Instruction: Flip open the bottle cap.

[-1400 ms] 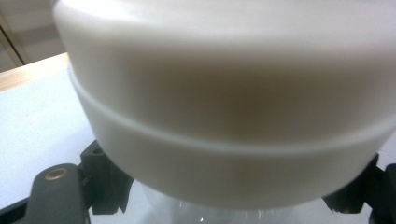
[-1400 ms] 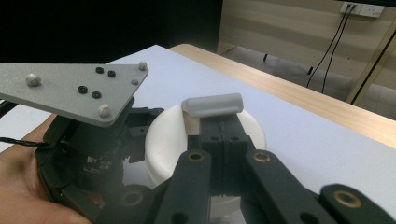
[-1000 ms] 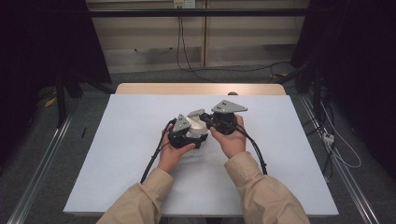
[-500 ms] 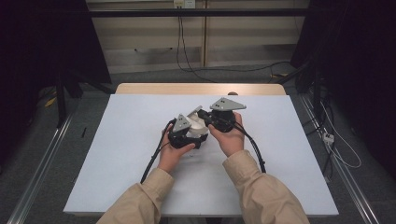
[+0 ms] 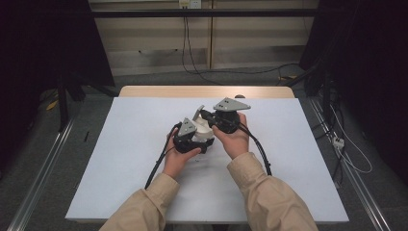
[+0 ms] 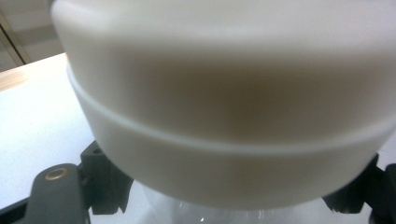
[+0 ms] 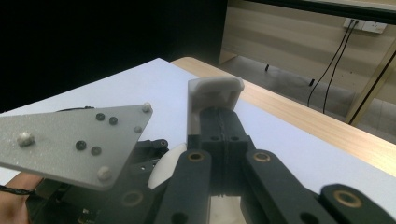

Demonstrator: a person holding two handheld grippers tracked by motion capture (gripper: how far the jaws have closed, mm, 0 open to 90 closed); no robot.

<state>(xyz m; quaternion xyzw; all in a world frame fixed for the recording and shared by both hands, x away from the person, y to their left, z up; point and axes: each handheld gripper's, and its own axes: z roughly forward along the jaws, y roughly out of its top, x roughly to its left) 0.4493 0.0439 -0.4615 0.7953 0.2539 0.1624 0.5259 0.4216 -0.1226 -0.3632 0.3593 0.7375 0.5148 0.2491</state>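
Observation:
Both hands meet at the middle of the white table point(image 5: 120, 159). My left gripper point(image 5: 195, 140) is shut on a container with a broad white lid point(image 6: 224, 93) and a clear body point(image 6: 210, 212); its dark jaws stand on either side below the lid. The container point(image 5: 206, 131) sits between the two hands. My right gripper point(image 7: 223, 126) has its black jaws pressed together on a small white flap point(image 7: 215, 93) that stands upright at their tip. That flap point(image 5: 198, 113) rises just above the container. The left gripper's grey plate point(image 7: 74, 140) lies close beside the right jaws.
Black cables point(image 5: 161, 161) trail from both grippers toward the person. A wooden strip point(image 5: 207, 91) borders the table's far edge. Metal rails point(image 5: 43, 168) run along the floor on both sides, and loose wires point(image 5: 346, 149) lie at the right.
The right gripper has edged very slightly away from the person and to the left. The left hand and the container have stayed in place.

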